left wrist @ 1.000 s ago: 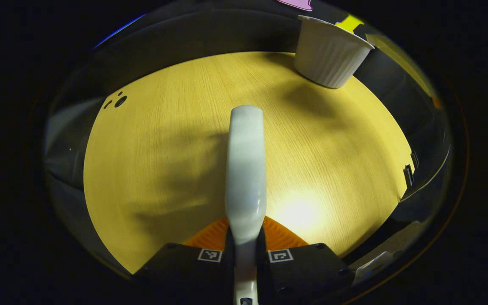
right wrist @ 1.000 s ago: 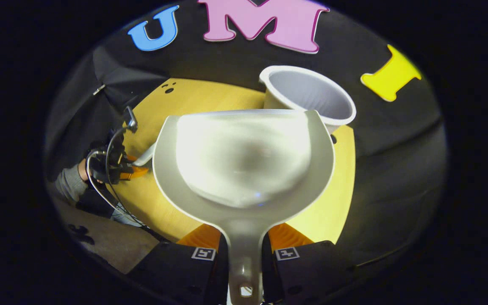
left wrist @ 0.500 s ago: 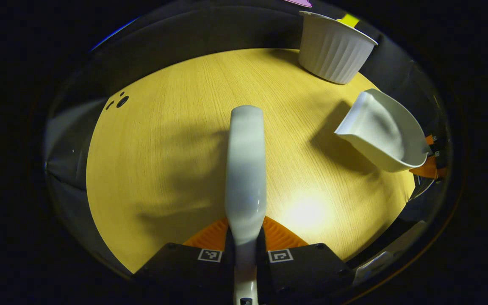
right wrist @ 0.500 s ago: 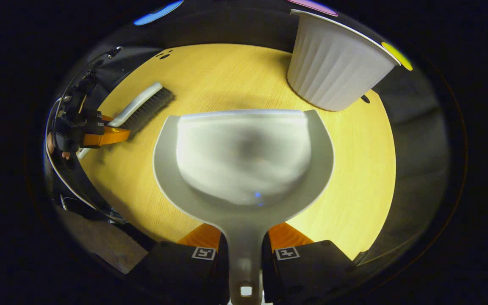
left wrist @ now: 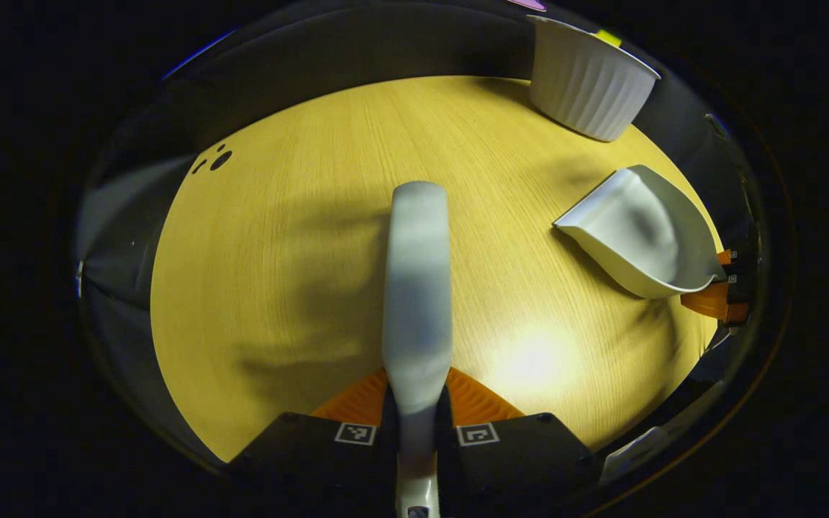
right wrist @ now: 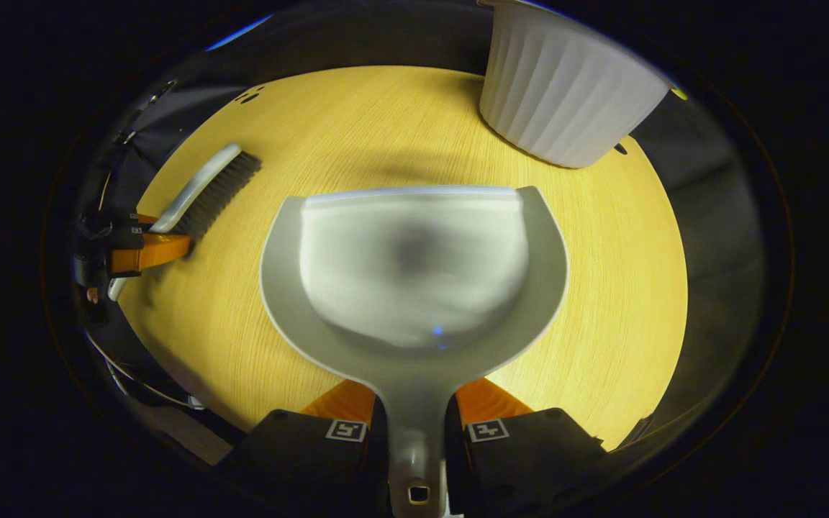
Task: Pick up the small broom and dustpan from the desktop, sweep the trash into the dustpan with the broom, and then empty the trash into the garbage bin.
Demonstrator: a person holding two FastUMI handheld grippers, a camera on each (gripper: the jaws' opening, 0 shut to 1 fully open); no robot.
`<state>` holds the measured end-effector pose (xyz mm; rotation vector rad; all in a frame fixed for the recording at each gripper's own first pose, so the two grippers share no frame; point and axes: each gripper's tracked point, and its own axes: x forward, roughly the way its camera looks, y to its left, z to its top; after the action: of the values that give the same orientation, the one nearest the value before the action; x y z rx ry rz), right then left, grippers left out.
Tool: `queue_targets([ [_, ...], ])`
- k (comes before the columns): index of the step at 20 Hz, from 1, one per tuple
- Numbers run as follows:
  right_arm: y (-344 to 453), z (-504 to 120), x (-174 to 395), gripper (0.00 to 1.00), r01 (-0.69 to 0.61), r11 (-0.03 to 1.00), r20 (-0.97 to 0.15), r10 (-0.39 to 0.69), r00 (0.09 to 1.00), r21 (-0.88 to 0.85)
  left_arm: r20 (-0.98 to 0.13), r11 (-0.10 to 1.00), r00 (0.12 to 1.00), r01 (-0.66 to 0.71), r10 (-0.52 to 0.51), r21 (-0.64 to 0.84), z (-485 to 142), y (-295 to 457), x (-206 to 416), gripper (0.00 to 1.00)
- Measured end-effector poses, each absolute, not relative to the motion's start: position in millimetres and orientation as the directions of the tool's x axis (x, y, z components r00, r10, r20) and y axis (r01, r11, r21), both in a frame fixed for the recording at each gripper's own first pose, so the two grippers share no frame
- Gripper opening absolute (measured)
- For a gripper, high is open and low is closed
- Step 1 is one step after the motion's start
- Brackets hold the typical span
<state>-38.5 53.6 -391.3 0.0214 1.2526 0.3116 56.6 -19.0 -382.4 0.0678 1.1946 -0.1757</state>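
Down toward the table (right wrist: 623, 288) has come the pan (right wrist: 414, 266), its handle pinched tight in the right gripper (right wrist: 416, 424), and the bin (right wrist: 565, 93) now sits ahead of it and a bit to the right. Off to the pan's left, the left gripper (left wrist: 416, 421) is squeezed on the brush (left wrist: 418, 288), held just above the wood. No trash shows on the table or in the pan, so the job looks almost done, and I think only putting both tools down is left.

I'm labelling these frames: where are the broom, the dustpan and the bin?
broom (right wrist: 202, 188): right gripper view, its white back.
dustpan (right wrist: 414, 266): right gripper view, inside its scoop.
bin (left wrist: 587, 90): left gripper view, its ribbed wall.
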Motion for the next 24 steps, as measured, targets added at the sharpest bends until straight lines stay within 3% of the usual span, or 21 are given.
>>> queue_targets([
  [12,50.5,-382.9,-44.7,0.42,-0.189,0.954,-0.914,0.282,0.293,0.234,-0.927,0.987,0.367,0.156,-0.079,-0.022,-370.7,-16.6,50.5,0.31],
  [14,47.4,-372.1,-44.0,0.42,-0.193,0.951,-0.905,0.292,0.31,0.241,-0.921,0.987,0.382,0.162,-0.075,-0.013,-362.1,-15.8,47.7,0.36],
  [16,42.8,-357.0,-49.8,0.43,-0.202,0.946,-0.894,0.308,0.326,0.252,-0.912,0.986,0.405,0.168,-0.069,0.001,-351.5,-14.3,44.6,0.33],
  [18,38.2,-332.7,-52.8,0.47,-0.194,0.939,-0.869,0.338,0.361,0.284,-0.898,0.987,0.435,0.16,-0.063,0.008,-335.2,-10.4,39.0,0.39],
  [19,36.0,-316.7,-52.8,0.38,-0.185,0.934,-0.851,0.354,0.387,0.304,-0.888,0.989,0.455,0.151,-0.064,0.006,-323.2,-10.9,34.5,0.41],
  [21,30.3,-285.8,-50.4,0.41,-0.173,0.928,-0.81,0.373,0.453,0.33,-0.864,0.992,0.499,0.126,-0.07,-0.008,-301.0,-10.7,31.9,0.51],
  [22,28.1,-268.8,-46.7,0.4,-0.176,0.924,-0.785,0.381,0.489,0.339,-0.845,0.993,0.528,0.115,-0.079,-0.021,-288.3,-11.5,32.0,0.36],
  [23,28.4,-254.2,-43.9,0.39,-0.183,0.92,-0.757,0.389,0.526,0.345,-0.824,0.994,0.56,0.104,-0.086,-0.033,-275.4,-13.1,33.1,0.43],
  [24,28.3,-239.8,-41.2,0.38,-0.191,0.918,-0.733,0.393,0.556,0.347,-0.799,0.995,0.595,0.092,-0.091,-0.044,-261.1,-14.1,34.8,0.43],
])
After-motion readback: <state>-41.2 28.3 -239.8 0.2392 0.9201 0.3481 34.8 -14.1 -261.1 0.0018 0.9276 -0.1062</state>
